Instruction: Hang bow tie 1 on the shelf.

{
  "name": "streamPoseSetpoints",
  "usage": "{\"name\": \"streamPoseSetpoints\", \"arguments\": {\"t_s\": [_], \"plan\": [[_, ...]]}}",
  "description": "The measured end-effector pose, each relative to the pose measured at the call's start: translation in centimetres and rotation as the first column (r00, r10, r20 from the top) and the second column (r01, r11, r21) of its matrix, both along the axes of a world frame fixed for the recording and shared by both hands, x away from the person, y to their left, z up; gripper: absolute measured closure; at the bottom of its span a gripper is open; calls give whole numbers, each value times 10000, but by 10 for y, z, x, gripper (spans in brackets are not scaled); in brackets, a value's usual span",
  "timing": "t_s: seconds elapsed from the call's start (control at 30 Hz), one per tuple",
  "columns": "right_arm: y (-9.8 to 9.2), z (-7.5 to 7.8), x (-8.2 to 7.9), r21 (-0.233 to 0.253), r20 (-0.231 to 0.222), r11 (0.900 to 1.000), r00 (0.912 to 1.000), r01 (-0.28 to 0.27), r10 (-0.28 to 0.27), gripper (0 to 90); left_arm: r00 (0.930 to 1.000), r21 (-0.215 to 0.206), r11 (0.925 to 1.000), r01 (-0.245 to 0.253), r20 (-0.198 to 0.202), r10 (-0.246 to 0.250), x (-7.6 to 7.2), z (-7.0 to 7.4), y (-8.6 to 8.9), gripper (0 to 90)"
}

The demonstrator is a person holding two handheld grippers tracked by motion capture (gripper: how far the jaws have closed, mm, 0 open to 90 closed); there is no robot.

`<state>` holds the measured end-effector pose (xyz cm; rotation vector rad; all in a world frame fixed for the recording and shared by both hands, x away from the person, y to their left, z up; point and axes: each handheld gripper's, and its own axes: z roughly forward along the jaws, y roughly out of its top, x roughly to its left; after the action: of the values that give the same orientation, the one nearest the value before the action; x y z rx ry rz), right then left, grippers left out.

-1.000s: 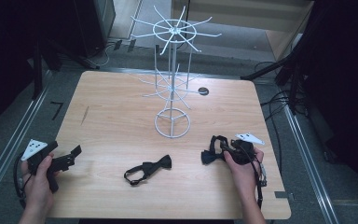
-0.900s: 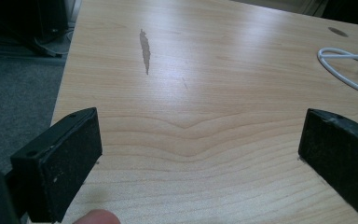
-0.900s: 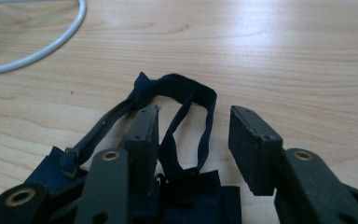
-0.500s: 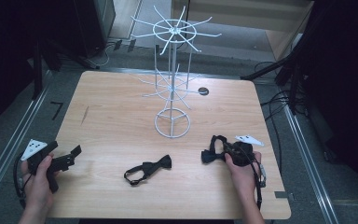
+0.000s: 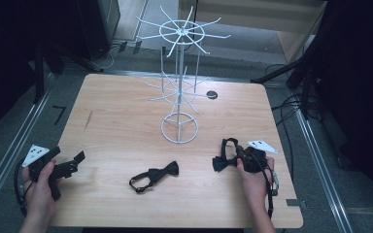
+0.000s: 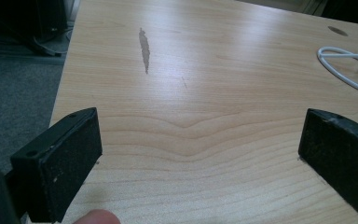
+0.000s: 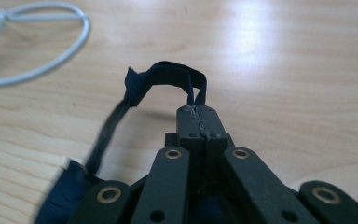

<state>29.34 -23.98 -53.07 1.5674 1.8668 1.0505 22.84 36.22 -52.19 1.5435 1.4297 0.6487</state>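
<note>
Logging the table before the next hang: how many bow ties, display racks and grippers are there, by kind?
Bow ties: 2, one lying loose, one by its strap in the right gripper
White wire rack: 1
Grippers: 2, left open, right shut on the strap
Total: 5

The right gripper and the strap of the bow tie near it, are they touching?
Touching. In the right gripper view the right gripper has its jaws closed together on the strap of the bow tie, with no gap between them.
</note>
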Motion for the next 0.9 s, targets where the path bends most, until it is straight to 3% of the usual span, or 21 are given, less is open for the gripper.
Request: {"name": "streamPoseSetpoints", "arguments": {"t_s": [0.2, 0.37, 0.53, 0.57, 0.9], "plan": [[4, 19, -7, 176, 1124, 9995, 9934, -255, 233, 900, 10000, -24, 10000, -9, 21, 9, 0, 0, 0, 0], [12, 36, -10, 219, 1887, 9982, 9807, -557, 506, 900, 10000, -43, 10000, -18, 50, 18, 0, 0, 0, 0], [17, 48, -11, 361, 2157, 9970, 9746, -687, 594, 900, 10000, -58, 10000, -25, 70, 26, 0, 0, 0, 0], [18, 52, -12, 370, 2348, 9963, 9698, -770, 662, 900, 10000, -70, 10000, -28, 62, 28, 0, 0, 0, 0], [27, 72, -17, 385, 2670, 9918, 9577, -1222, 1077, 900, 10000, -56, 10000, -12, 48, 12, 0, 0, 0, 0]]}}
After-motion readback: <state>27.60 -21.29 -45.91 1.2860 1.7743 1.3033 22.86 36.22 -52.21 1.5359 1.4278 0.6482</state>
